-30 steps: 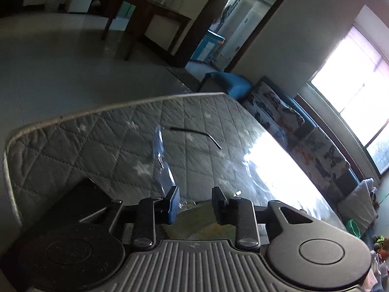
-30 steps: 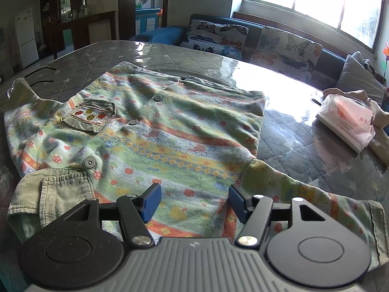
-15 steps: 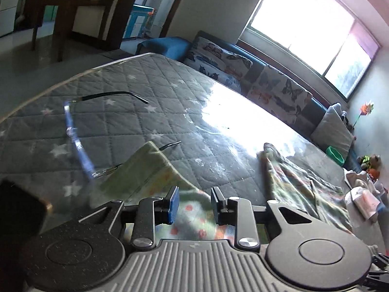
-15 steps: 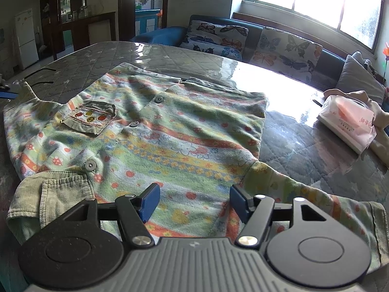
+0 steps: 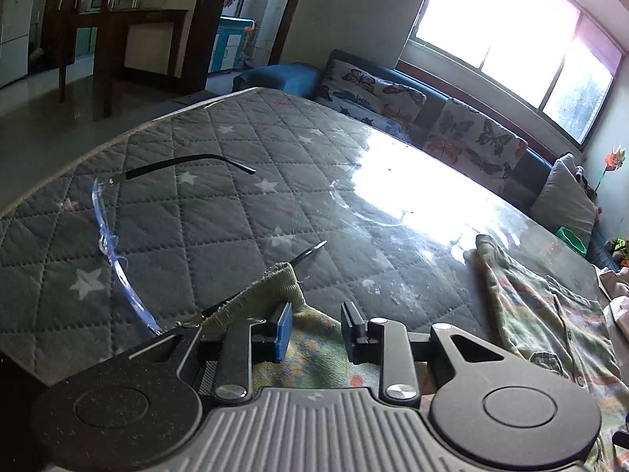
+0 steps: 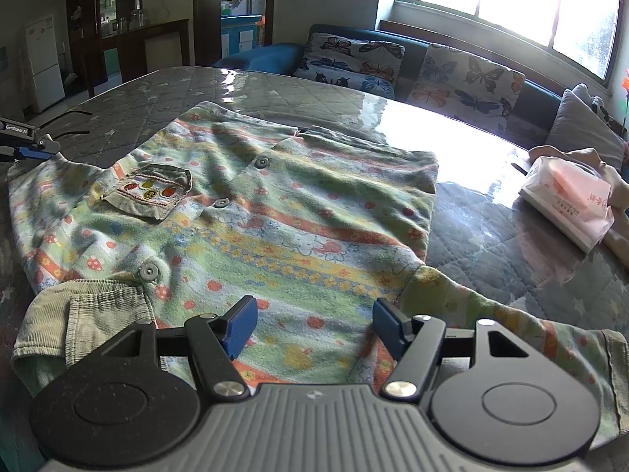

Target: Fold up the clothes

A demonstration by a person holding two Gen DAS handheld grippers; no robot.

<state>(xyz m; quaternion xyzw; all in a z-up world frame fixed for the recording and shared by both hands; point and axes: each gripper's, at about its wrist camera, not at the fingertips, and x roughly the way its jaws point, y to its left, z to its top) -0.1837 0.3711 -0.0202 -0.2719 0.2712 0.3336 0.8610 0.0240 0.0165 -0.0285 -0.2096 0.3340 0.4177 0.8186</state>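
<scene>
The only container near you is the pink-and-white tissue pack (image 6: 566, 206) at the far right of the table (image 6: 491, 244); its contents show only as a pink blur through the wrapper, and it leans against a beige bundle cut off by the frame edge. Your shirt (image 6: 275, 220), patterned in green, blue and orange, lies spread front-up across the quilted, plastic-covered table, with its breast pocket (image 6: 151, 192) stitched on the chest; whether anything is in that pocket cannot be told. Your right hand-held gripper (image 6: 314, 324) hangs over the near edge of the shirt with its jaws wide apart, cloth under the gap but not pinched. Your left hand-held gripper (image 5: 314, 328) sits at the shirt's corduroy sleeve cuff (image 5: 271, 289), jaws narrow yet parted; the cloth lies below the gap, and the pads press on nothing you can see. A pair of clear glasses (image 5: 118, 244) rests on the table just beside that cuff, one temple partly hidden under the fabric. The shirt's far sleeve is cut off behind your right gripper body.
</scene>
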